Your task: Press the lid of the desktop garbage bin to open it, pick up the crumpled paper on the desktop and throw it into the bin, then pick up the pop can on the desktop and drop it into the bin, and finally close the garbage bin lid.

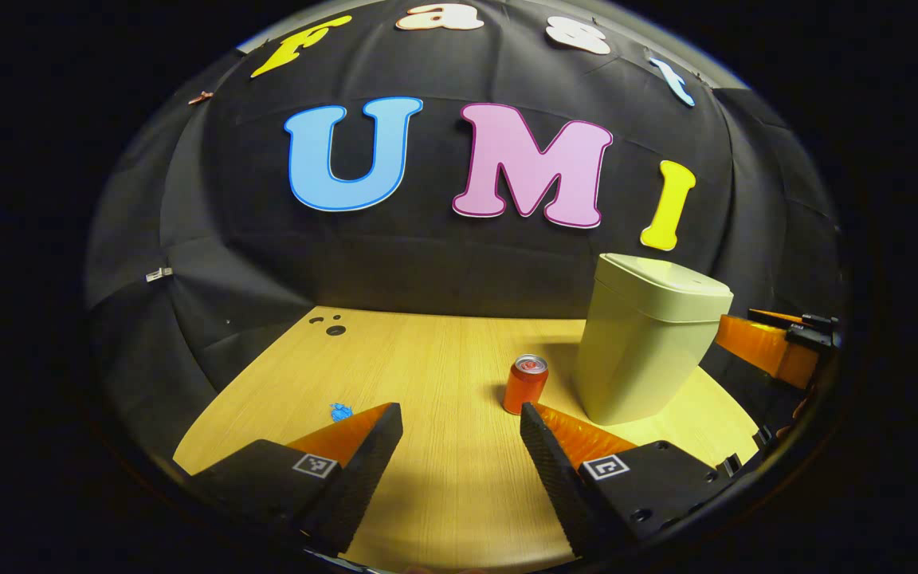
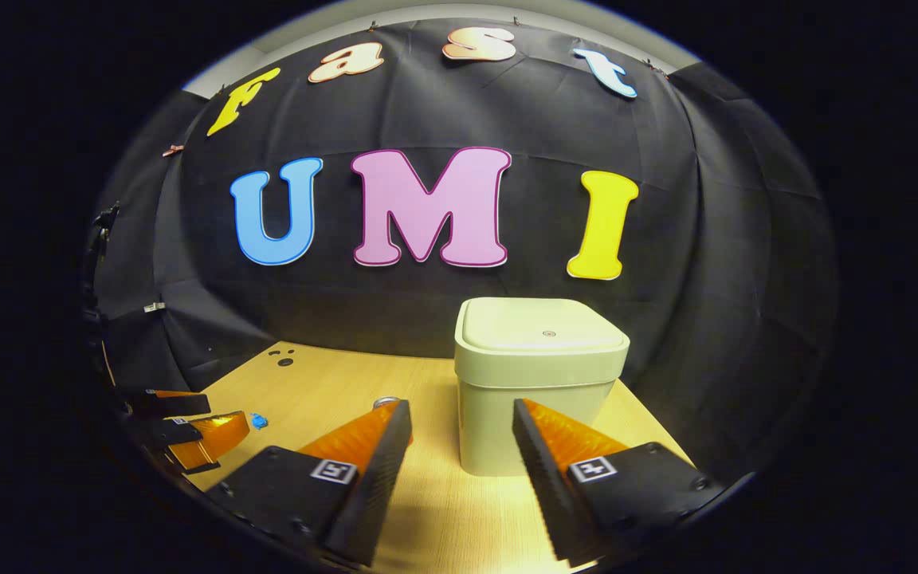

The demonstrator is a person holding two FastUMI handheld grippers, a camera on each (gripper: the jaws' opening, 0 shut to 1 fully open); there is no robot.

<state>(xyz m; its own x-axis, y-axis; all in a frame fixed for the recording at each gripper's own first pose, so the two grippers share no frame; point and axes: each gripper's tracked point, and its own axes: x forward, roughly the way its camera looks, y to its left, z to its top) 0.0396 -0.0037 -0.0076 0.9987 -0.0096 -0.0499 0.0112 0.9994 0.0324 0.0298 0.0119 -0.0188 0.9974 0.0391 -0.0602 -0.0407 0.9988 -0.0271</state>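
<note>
Because its lid lay flat and closed, the bin looked untouched, so I judged the opening press was not yet done. It stood upright toward the back right of the table, close to the booth wall, with room in front for a gripper to come down on the lid. The can stood upright just beside the bin, on its left in the left gripper view, near enough that a short carry would probably take it over the rim. A small blue scrap lay well apart from the can, farther left; whether it was the crumpled paper I could not tell, as it was too small.

The right gripper hung low above the table directly facing the bin, its fingers spread apart and holding nothing, which suited a press on the lid. The left gripper was likewise spread apart and empty, pointed at the table between the scrap and the can, seemingly waiting for the pickups.

Counted: one bin, one lid, one can, one blue scrap, two grippers. Several dark holes marked the table's far left corner.
</note>
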